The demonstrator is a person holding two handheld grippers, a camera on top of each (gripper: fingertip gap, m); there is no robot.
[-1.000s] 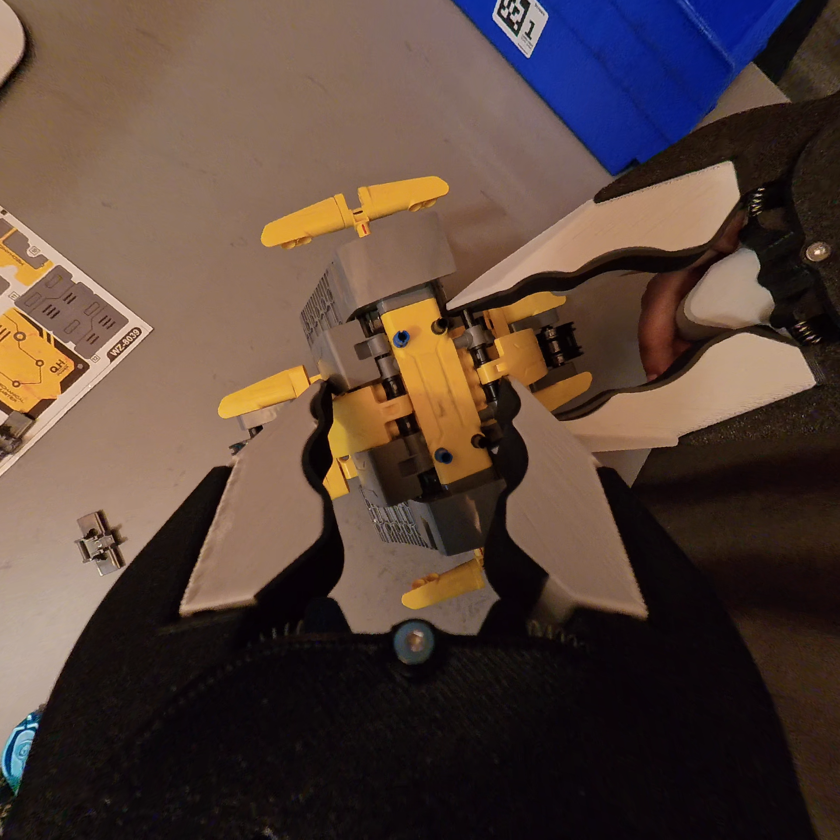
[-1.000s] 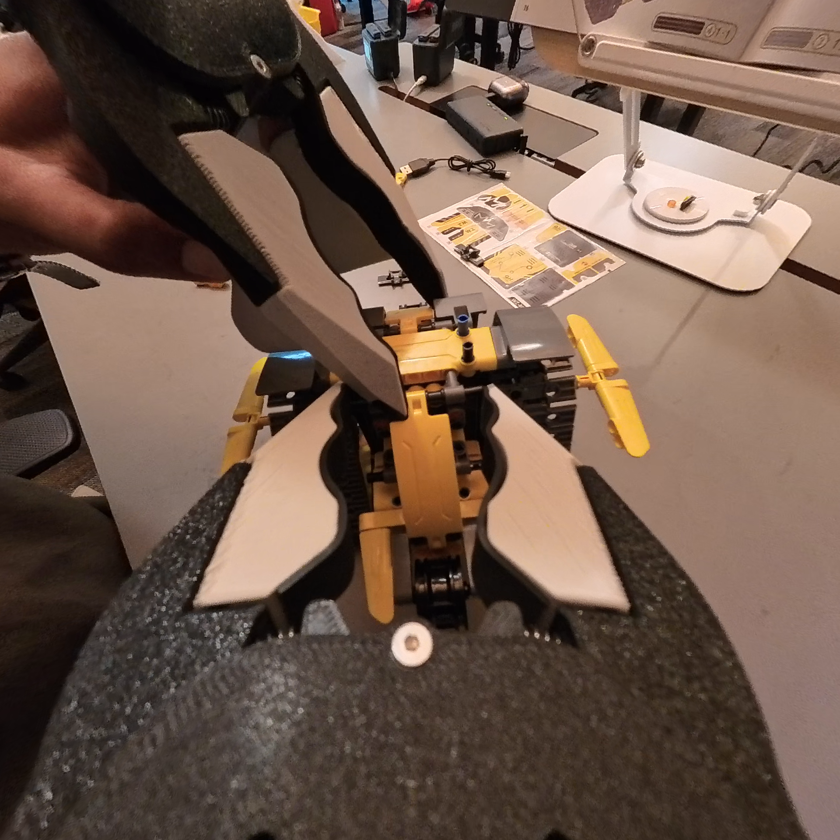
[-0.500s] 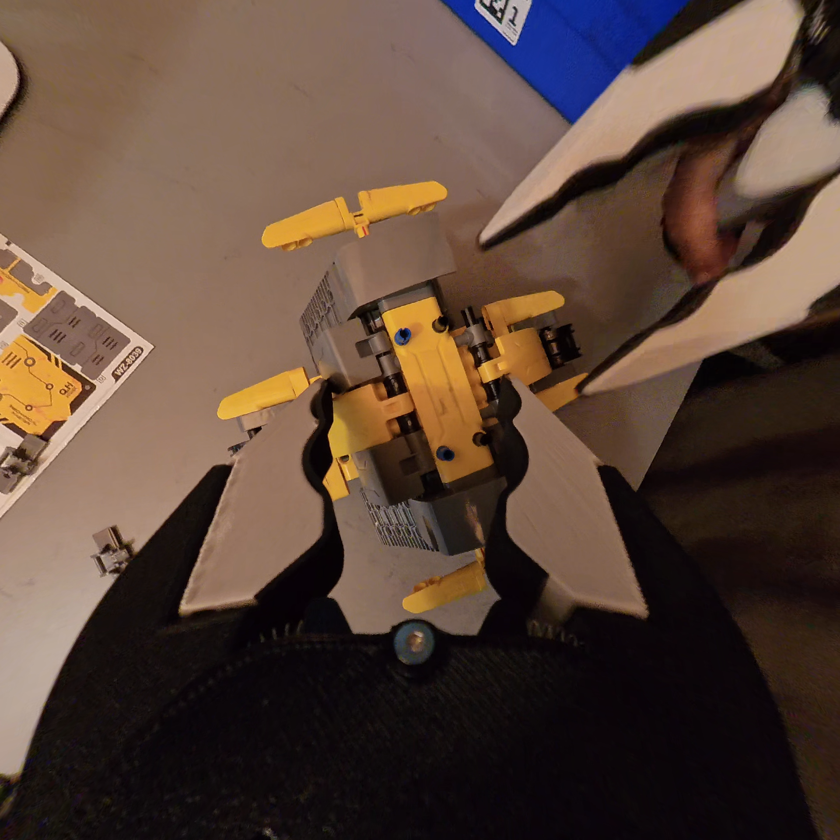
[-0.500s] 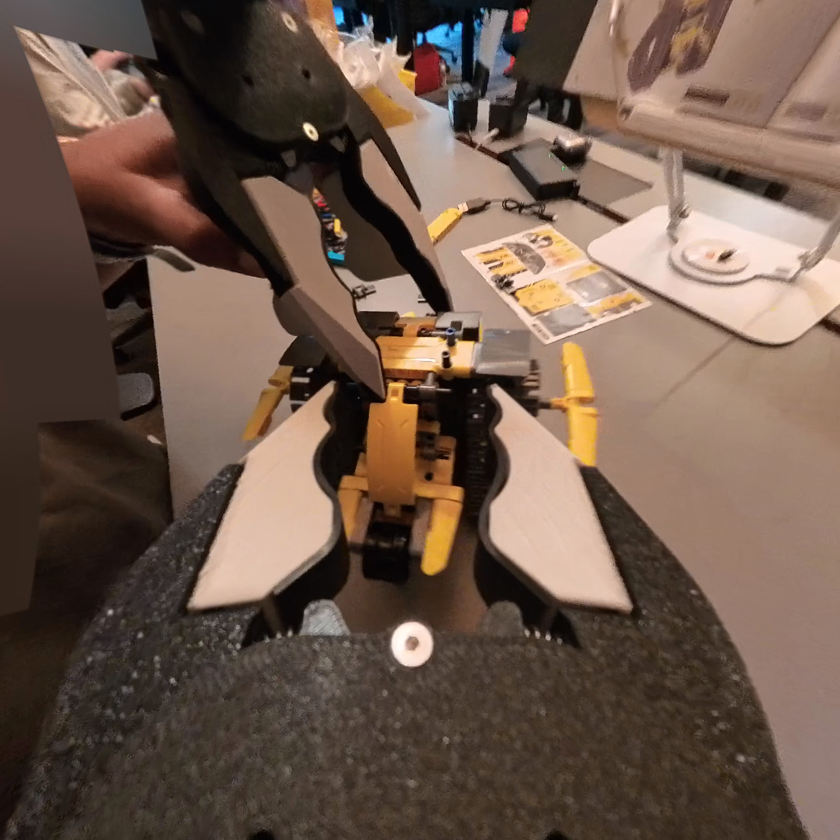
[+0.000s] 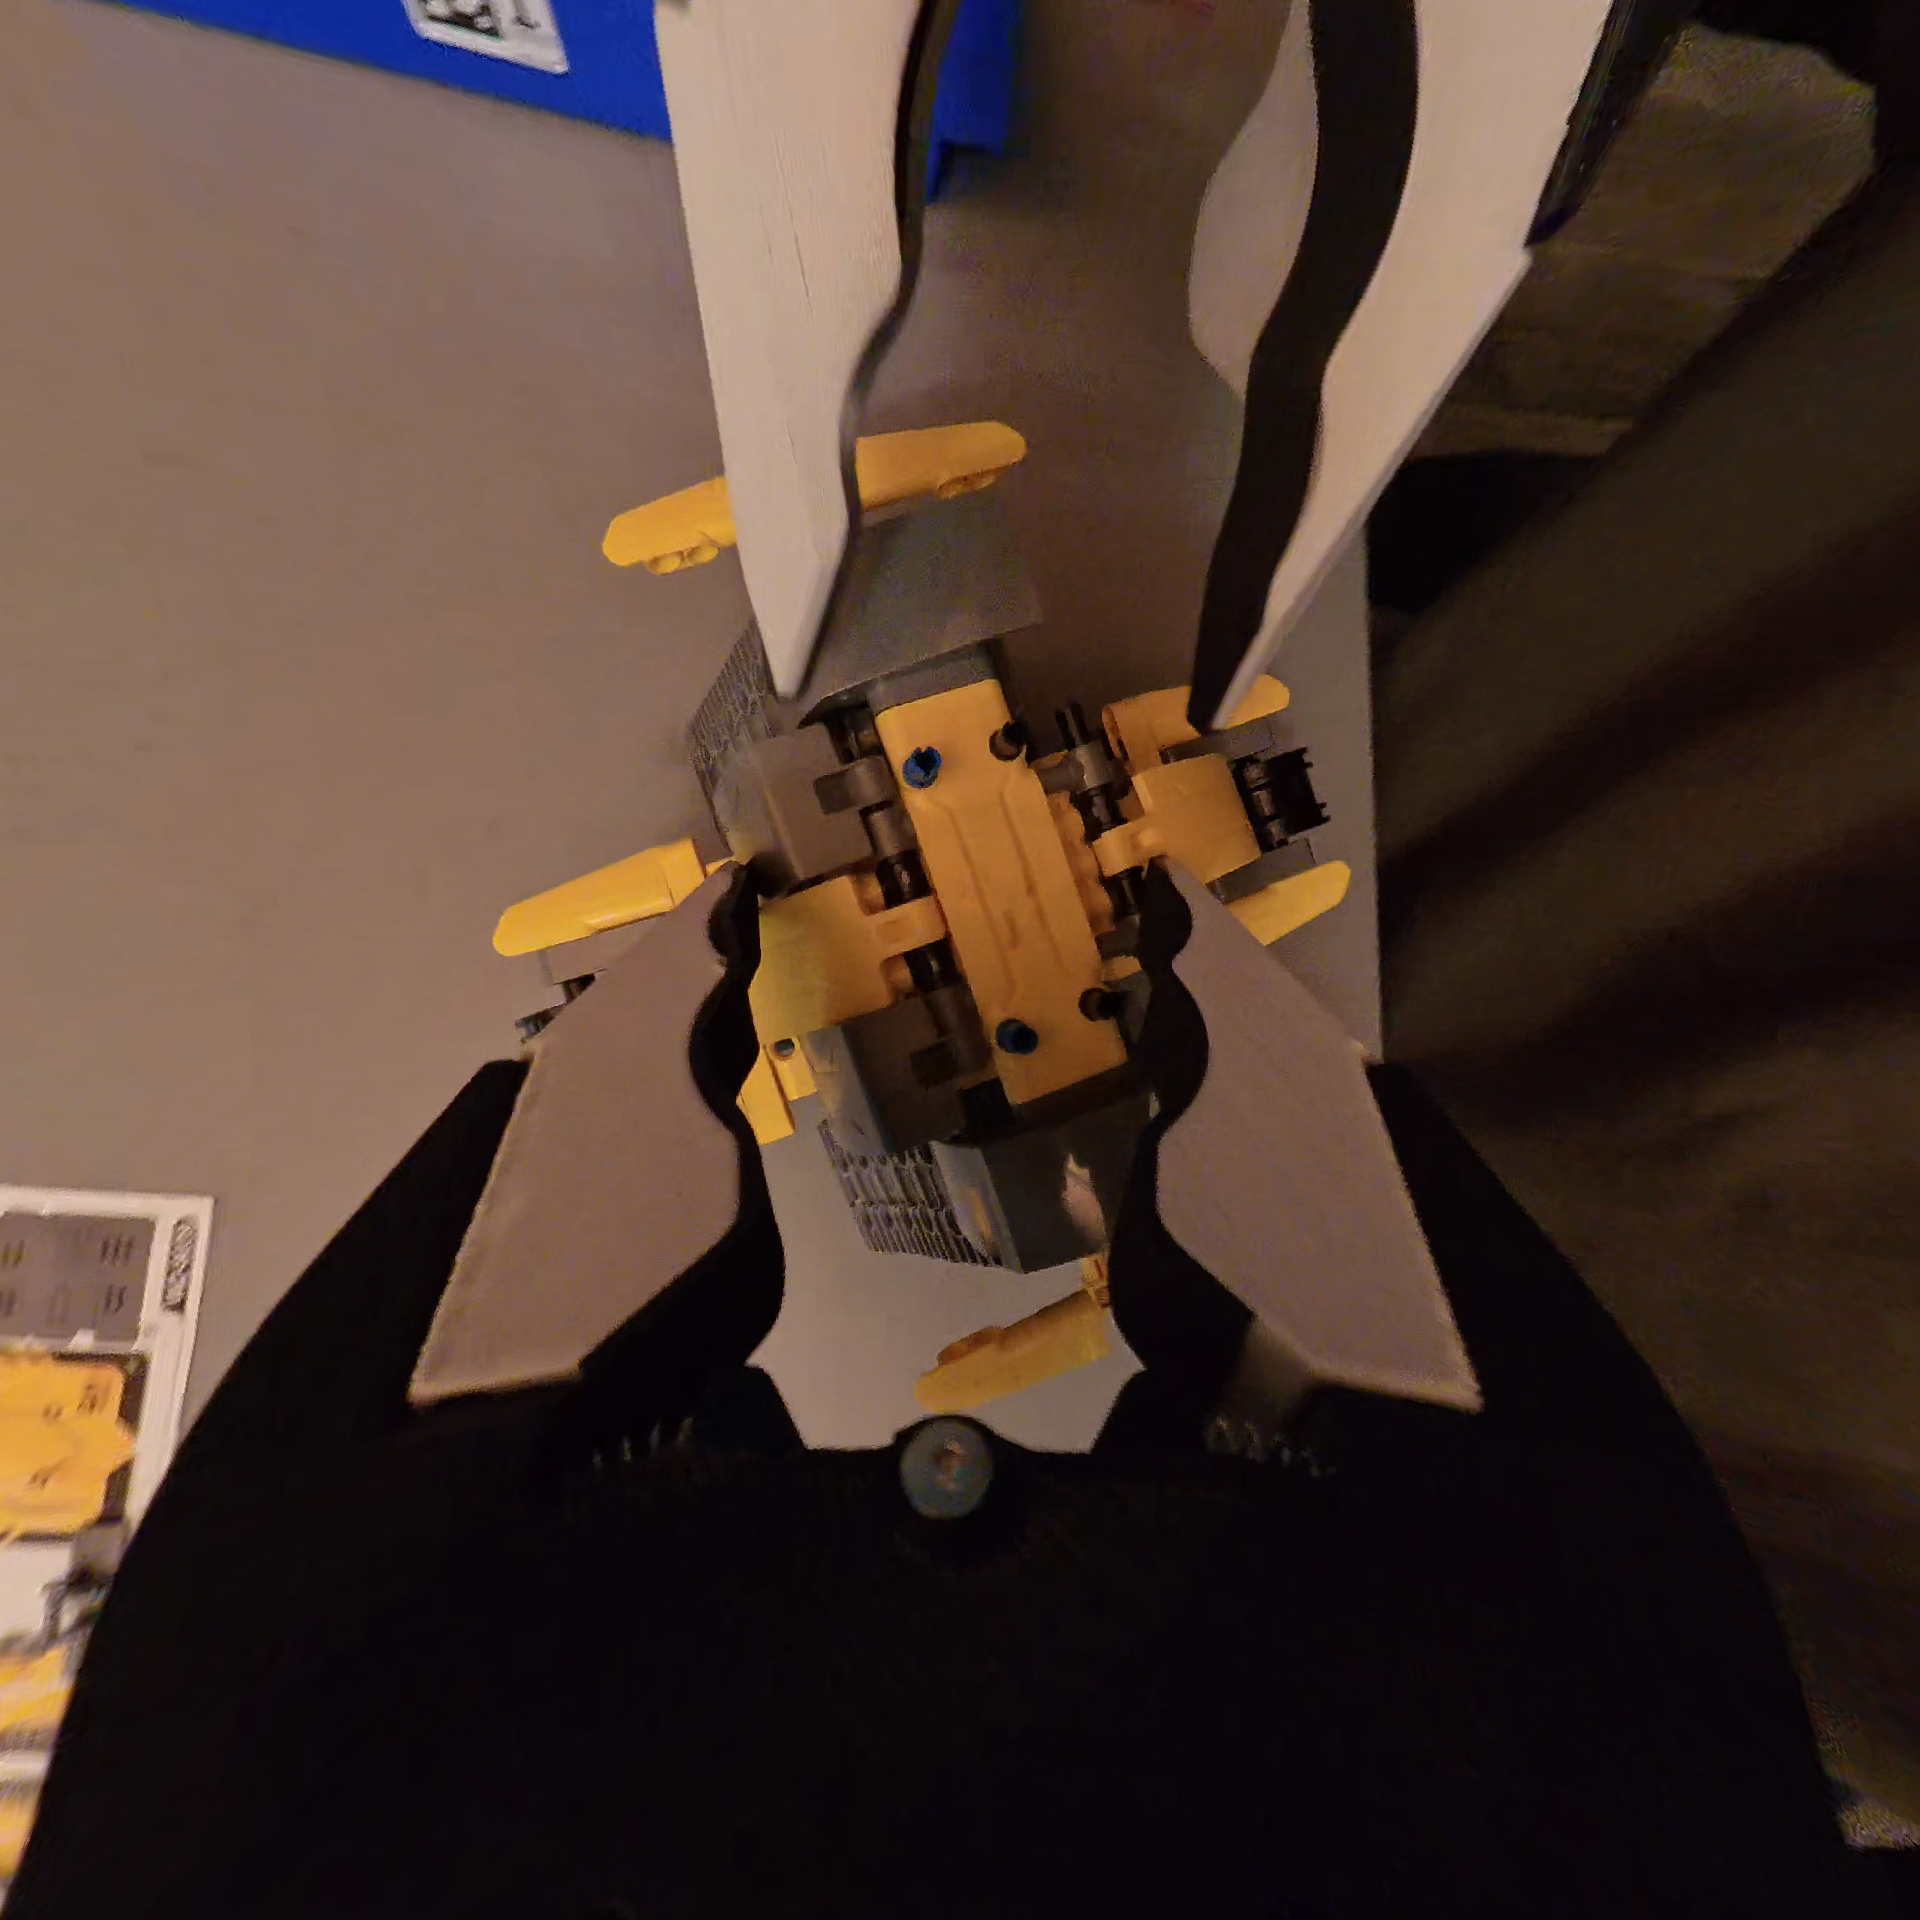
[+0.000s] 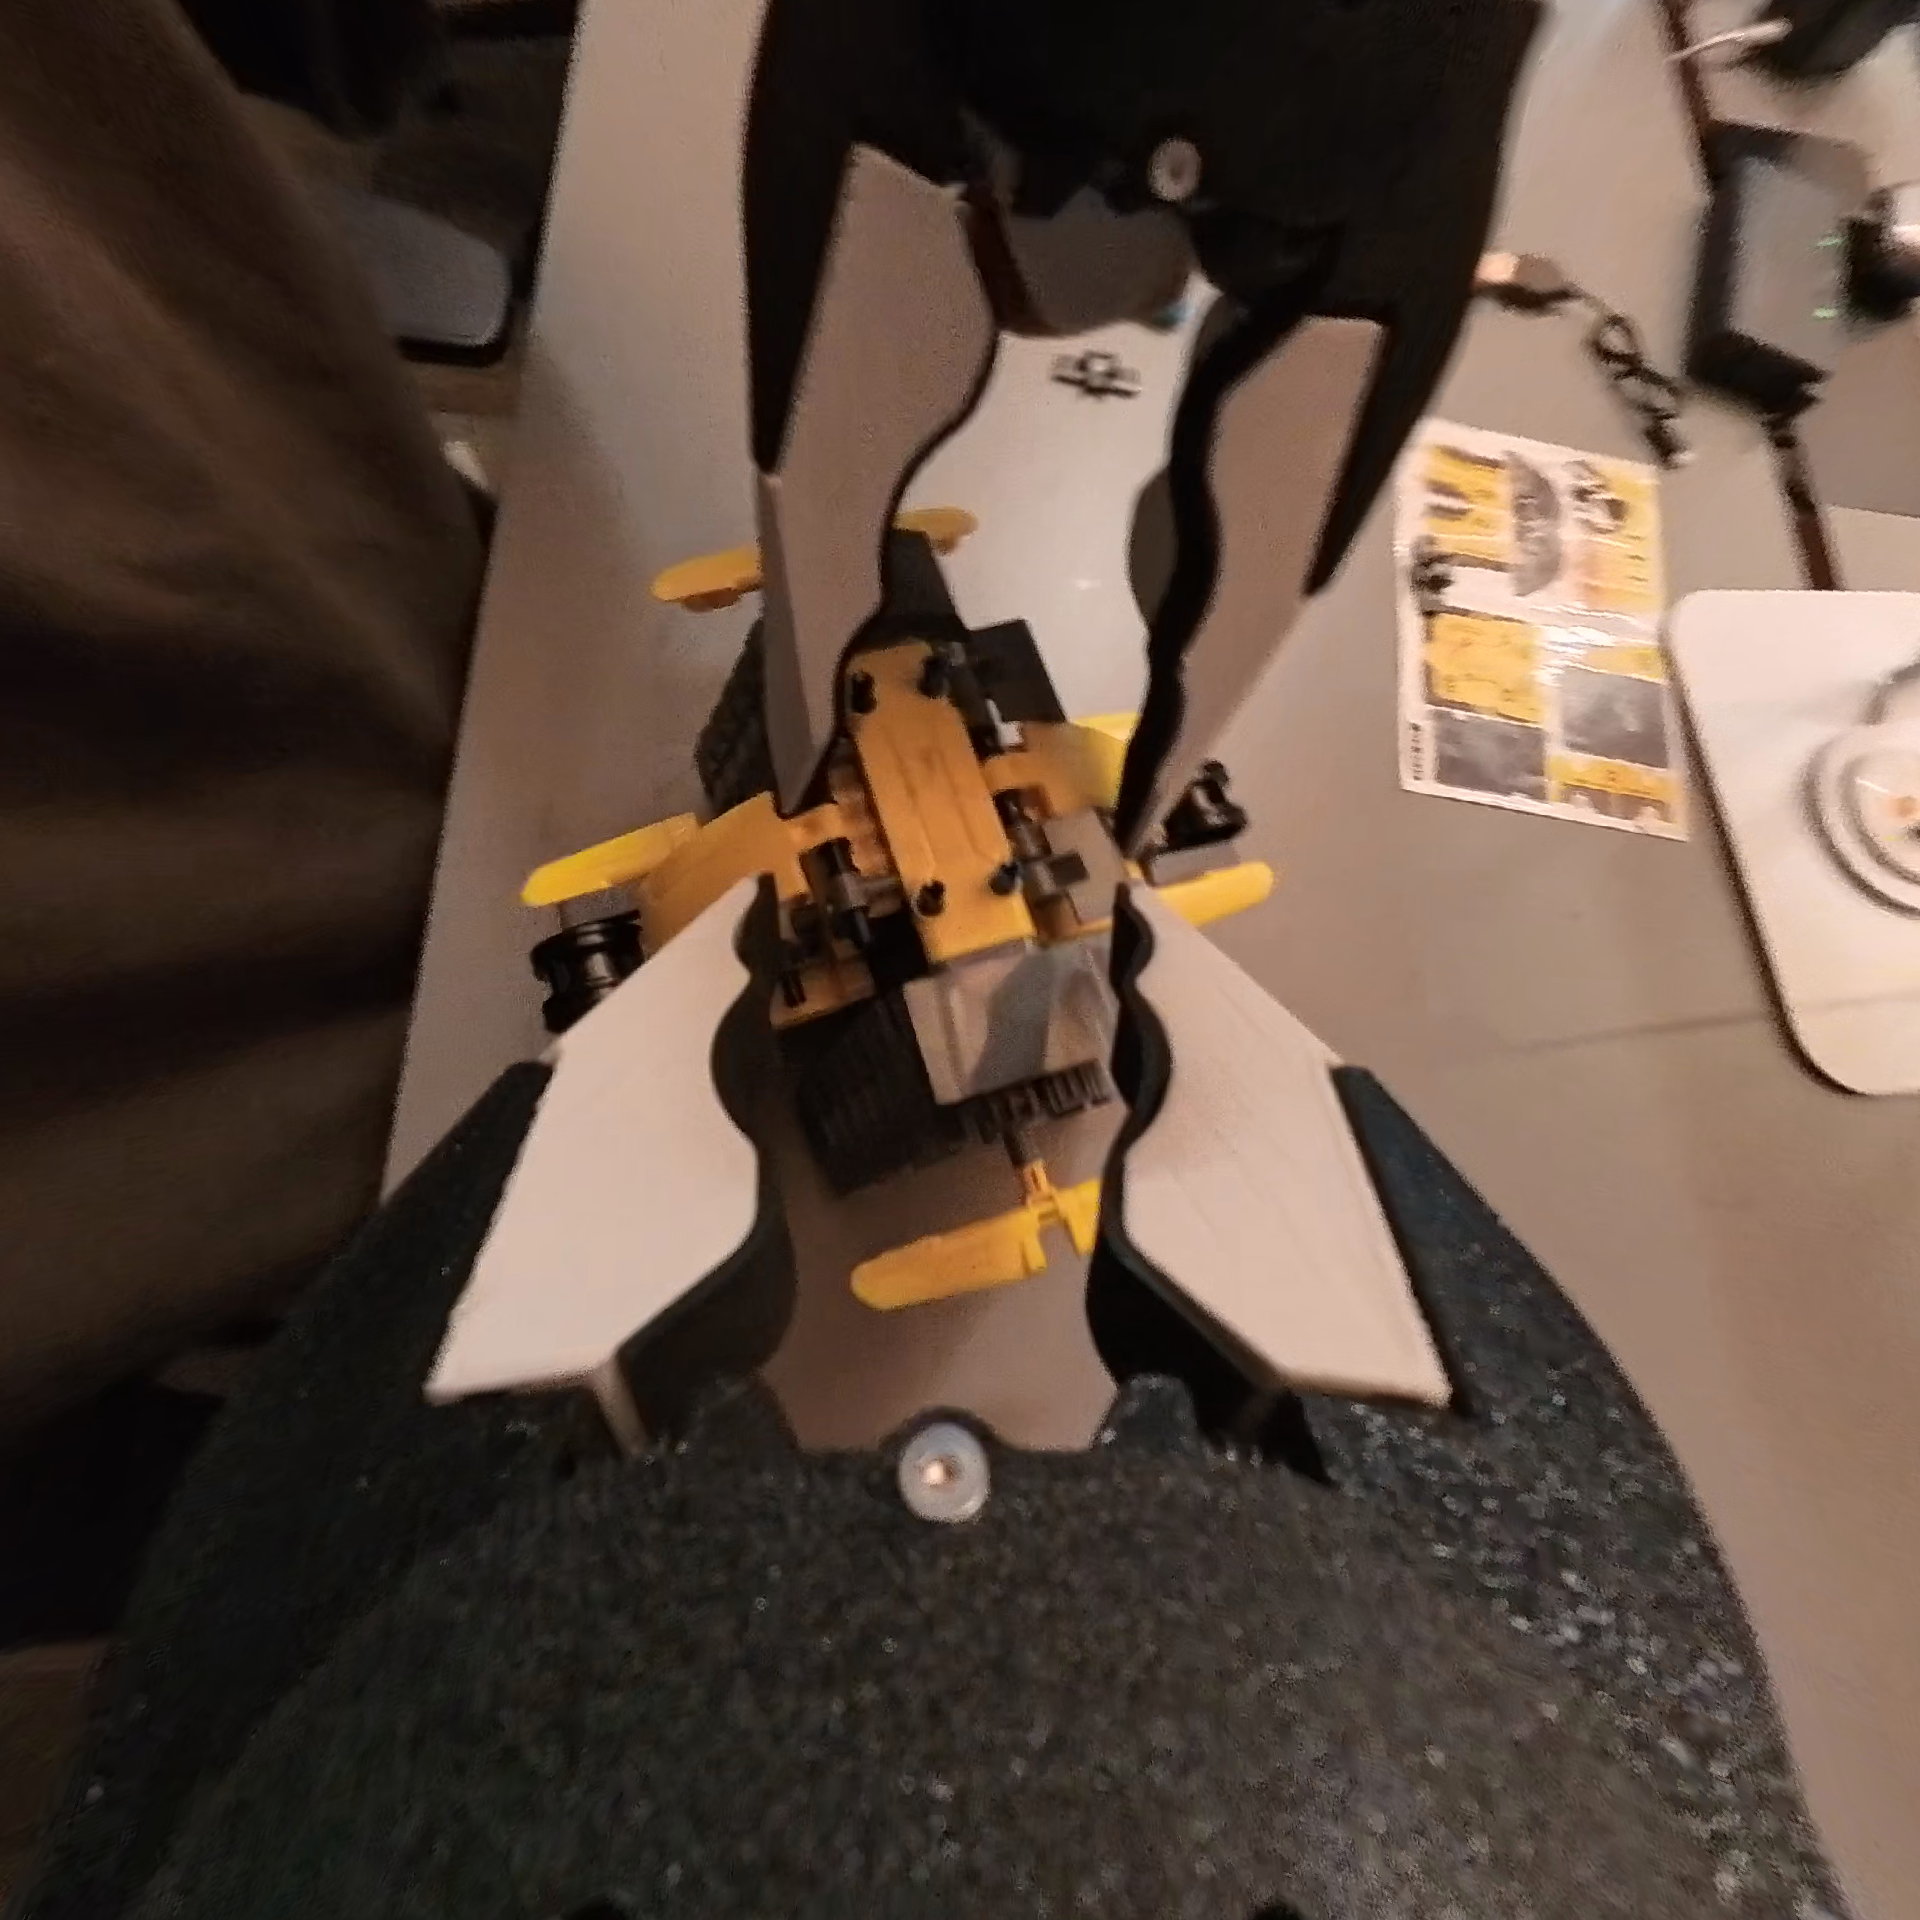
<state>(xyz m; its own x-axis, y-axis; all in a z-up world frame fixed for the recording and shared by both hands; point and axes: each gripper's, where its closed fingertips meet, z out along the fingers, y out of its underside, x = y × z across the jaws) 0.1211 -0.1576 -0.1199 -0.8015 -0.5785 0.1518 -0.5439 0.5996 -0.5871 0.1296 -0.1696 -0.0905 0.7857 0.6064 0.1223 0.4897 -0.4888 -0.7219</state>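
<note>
A yellow and grey brick-built model (image 5: 997, 894) with yellow blades sticking out sits by the edge of the grey table (image 5: 312, 520). My left gripper (image 5: 945, 883) is shut on its middle from one side. My right gripper (image 6: 935, 899) is open and straddles the same model (image 6: 935, 821) from the opposite side, fingertips close against its flanks. In the left wrist view the right gripper (image 5: 997, 696) comes down from the top. In the right wrist view the left gripper (image 6: 961, 821) comes down from the top. The underside of the model is hidden.
A blue bin (image 5: 623, 62) stands at the far edge. A printed yellow instruction sheet (image 6: 1538, 644) lies on the table beside a white stand base (image 6: 1818, 831). A small loose part (image 6: 1096, 374), a cable and black devices (image 6: 1621, 353) lie beyond. Dark clothing (image 6: 208, 520) is at the table edge. Left and right tips are no more than a few centimetres apart.
My right gripper let go of the model's wheeled side arm, swung away and came back over the model from the opposite side. My left gripper kept its hold throughout.
</note>
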